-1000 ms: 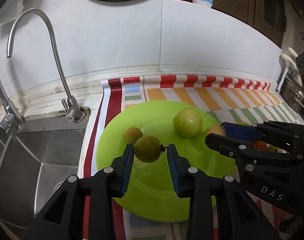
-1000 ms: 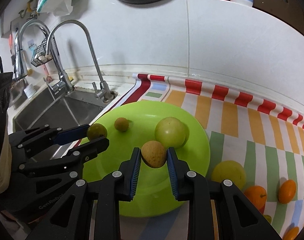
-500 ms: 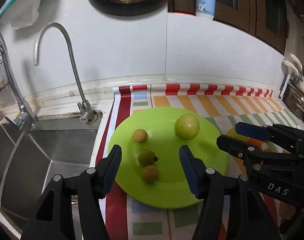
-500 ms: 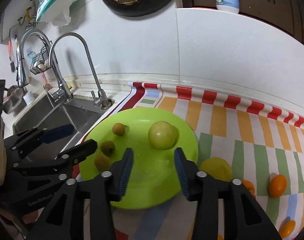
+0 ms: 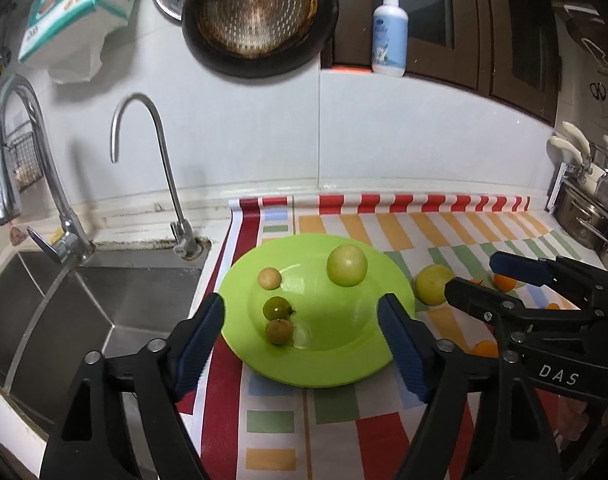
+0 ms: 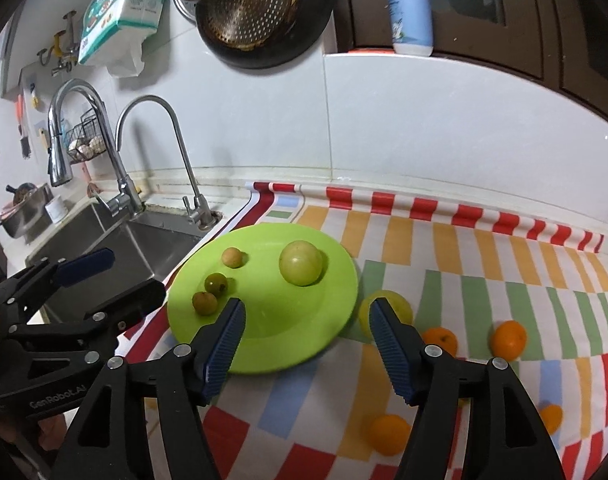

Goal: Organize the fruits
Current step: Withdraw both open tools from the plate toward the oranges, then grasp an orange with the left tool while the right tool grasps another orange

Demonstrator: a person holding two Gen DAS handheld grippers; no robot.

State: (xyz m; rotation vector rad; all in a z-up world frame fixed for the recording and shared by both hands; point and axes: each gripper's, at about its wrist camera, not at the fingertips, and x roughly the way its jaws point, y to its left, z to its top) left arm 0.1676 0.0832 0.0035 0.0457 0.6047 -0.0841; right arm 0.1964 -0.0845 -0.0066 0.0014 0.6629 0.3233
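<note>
The lime-green plate (image 5: 368, 364) lies on the striped cloth (image 5: 384, 428), just right of the steel sink (image 5: 83, 312), and everything is placed from it. The left gripper (image 5: 301, 340) hangs above the plate's near edge, its jaws opening with nothing between the blue pads; the right gripper (image 6: 306, 340) hangs over the plate's near right rim, jaws likewise opening and empty.

On the plate, beyond both pairs of tips, sit four fruits: a large pale green round fruit (image 5: 346, 265) toward the back right, a small tan fruit (image 5: 269, 278) at the back left, a small dark green fruit (image 5: 276, 308) with a stem nearer the middle left, and a brownish-green fruit (image 5: 279, 331) just in front of it, almost touching. Off the plate's right edge lies a yellow-green fruit (image 5: 432, 284), close beside the rim, and further right several small oranges (image 6: 508, 339) are scattered on the cloth
</note>
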